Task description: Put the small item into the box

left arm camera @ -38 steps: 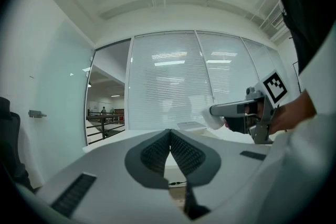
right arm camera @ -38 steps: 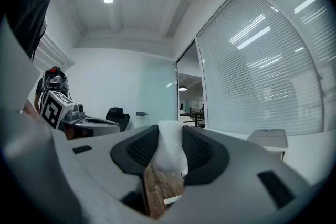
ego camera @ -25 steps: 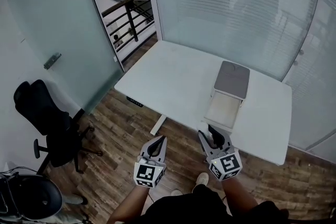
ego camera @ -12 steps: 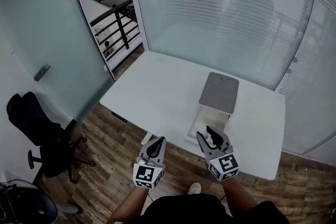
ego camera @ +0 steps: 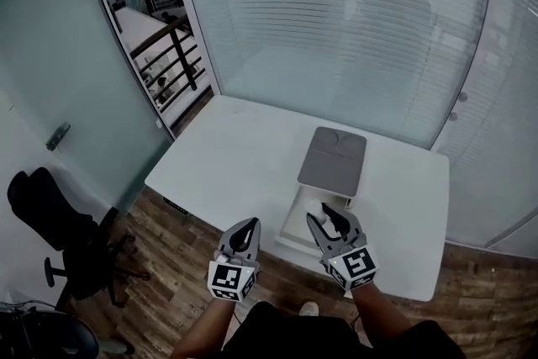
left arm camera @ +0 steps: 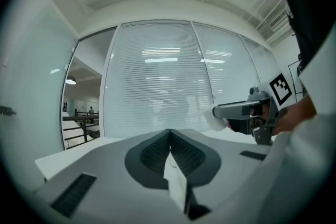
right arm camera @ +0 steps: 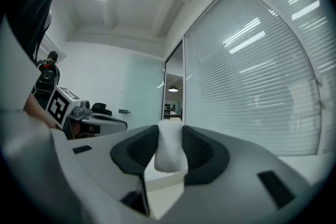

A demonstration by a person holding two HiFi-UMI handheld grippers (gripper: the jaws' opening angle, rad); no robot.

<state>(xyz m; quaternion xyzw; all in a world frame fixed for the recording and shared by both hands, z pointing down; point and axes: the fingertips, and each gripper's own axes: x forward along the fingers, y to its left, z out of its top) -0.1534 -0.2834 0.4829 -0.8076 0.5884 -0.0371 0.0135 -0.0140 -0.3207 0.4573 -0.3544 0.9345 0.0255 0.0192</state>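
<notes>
White and soft-looking, the small item sits pinched between the partly spread jaws of my right gripper, by the near edge of the open box, while my left gripper is closed on nothing; I should hold level, clear the rim, then release.

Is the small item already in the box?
No, the item is clamped between the jaws of the right gripper.

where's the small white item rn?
The small white item is clamped in the right tool; in the head view that tool hangs right of centre at the near edge of the white table, just before the open box.
</notes>
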